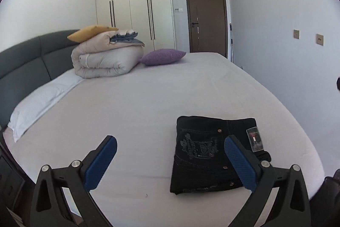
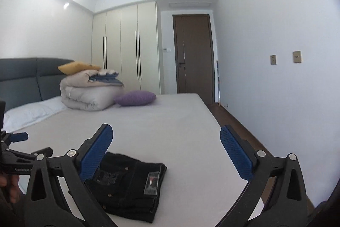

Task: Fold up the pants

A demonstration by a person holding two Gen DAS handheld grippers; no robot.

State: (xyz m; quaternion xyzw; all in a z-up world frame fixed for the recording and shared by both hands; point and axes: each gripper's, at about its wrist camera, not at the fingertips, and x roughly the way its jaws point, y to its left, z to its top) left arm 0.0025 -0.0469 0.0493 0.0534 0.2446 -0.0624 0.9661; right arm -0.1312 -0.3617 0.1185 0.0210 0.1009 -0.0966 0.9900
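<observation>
Black pants (image 1: 204, 154) lie folded into a compact rectangle on the grey bed sheet (image 1: 148, 99), with a pale printed pocket design and a clear tag on top. My left gripper (image 1: 170, 154) hovers above the bed, open, its right blue pad in front of the pants and nothing between the jaws. In the right wrist view the folded pants (image 2: 129, 186) lie low and left. My right gripper (image 2: 166, 148) stands open above them, holding nothing. Part of the left gripper (image 2: 19, 137) shows at the left edge there, with a hand below it.
A folded duvet (image 1: 106, 61) with a yellow cushion (image 1: 91, 32) and a purple cushion (image 1: 163, 55) sits at the far end by the grey headboard (image 1: 23, 61). A white pillow (image 1: 42, 97) lies left. The wardrobe, brown door (image 1: 206, 14) and wall are beyond; floor runs right of the bed (image 2: 233, 120).
</observation>
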